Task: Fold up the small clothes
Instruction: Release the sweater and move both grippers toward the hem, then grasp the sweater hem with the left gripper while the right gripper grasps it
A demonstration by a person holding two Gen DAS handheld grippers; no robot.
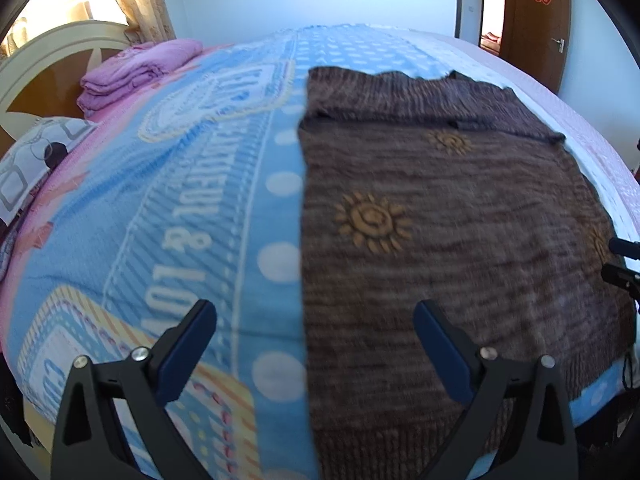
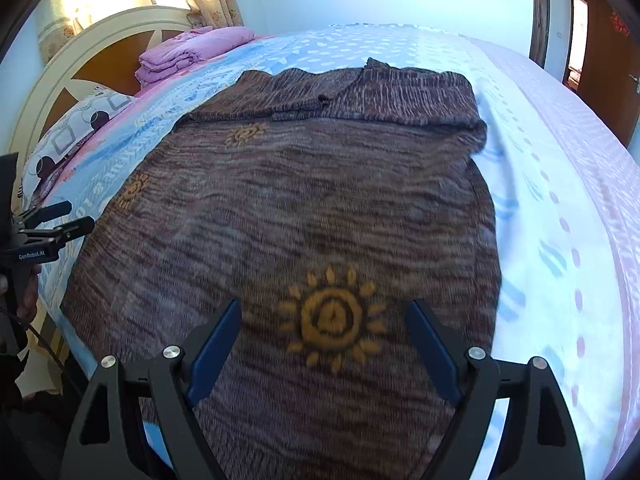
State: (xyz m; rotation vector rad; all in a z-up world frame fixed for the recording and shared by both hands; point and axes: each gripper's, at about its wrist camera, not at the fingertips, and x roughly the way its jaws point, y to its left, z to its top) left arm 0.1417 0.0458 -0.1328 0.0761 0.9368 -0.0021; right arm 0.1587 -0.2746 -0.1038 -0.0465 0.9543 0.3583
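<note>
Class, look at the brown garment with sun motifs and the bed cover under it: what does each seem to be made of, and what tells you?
Brown garment: apparently knitted wool or acrylic yarn, matte; ribbed rows and streaky stripes show. Bed cover: probably a soft printed fleece or cotton, matte; its surface looks slightly fuzzy, though blur leaves this open.

Left hand-held gripper (image 1: 316, 344): jaws spread wide, nothing between the pads, pointed steeply downward. Right hand-held gripper (image 2: 324, 344): jaws likewise wide apart and empty, same downward tilt. Both grippers sit side by side, well apart.
</note>
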